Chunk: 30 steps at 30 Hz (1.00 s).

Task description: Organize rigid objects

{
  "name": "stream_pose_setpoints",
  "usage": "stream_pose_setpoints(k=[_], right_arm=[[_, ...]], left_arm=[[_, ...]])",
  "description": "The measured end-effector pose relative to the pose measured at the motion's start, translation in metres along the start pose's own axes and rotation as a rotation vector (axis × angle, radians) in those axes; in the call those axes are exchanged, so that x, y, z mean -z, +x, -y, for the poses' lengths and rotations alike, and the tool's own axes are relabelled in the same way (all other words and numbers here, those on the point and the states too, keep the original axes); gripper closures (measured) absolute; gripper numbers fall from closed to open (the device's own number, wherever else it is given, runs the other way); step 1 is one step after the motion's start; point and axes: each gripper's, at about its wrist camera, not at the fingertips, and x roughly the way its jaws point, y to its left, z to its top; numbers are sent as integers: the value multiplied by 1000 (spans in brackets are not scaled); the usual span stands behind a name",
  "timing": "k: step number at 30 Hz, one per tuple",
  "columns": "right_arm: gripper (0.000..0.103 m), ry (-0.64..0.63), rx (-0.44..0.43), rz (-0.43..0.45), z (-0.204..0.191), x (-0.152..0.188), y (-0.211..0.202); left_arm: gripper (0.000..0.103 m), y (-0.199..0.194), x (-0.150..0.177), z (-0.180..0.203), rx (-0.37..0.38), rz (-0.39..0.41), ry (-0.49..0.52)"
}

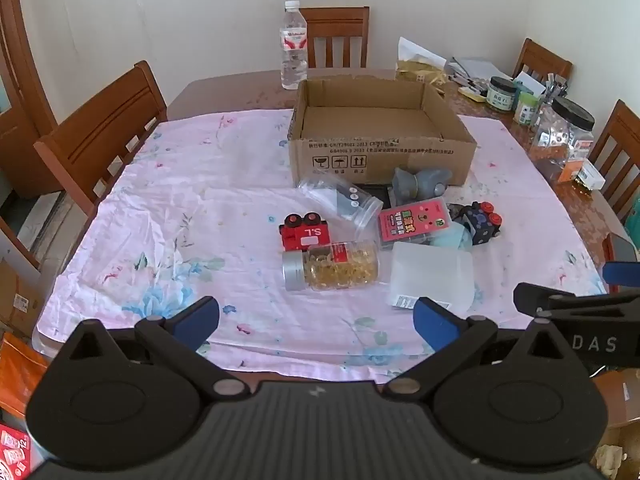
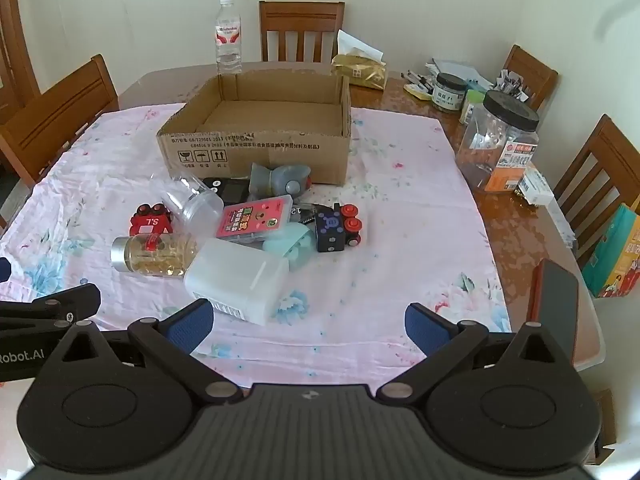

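A: Looking down the left wrist view, the left gripper hangs over the near edge of the pink floral cloth, jaws spread wide with nothing between them. The clutter lies just in front of the empty cardboard box: a capsule bottle on its side, a red toy train touching it behind, a clear jar tipped over, and a white plastic container nearest the right pad.

B: How would the capsule bottle handle?

A: Stiff and smooth, I'd guess, fairly light, and likely to roll. I'd pinch it across the round body, not the silver cap.

B: And the right wrist view?

A: The right gripper is released too, nothing in it, hovering near the table edge. The white plastic container lies just ahead of its left pad, leaning against the capsule bottle. Behind sit a pink card box, a dark toy block with red wheels and a grey toy against the cardboard box.

B: Best hold on the white one?

A: Across its narrower sides; it looks rigid but slick, so a centred squeeze seems safest.
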Motion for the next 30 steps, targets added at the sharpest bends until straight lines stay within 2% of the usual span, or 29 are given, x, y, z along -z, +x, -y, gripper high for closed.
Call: stream_pose_setpoints(k=[3, 30], right_arm=[[0, 2, 3, -3, 0, -1, 1], [0, 6, 1, -12, 2, -7, 4]], left_arm=[[0, 0, 0, -1, 18, -23, -18], [0, 5, -4, 2, 9, -32, -27]])
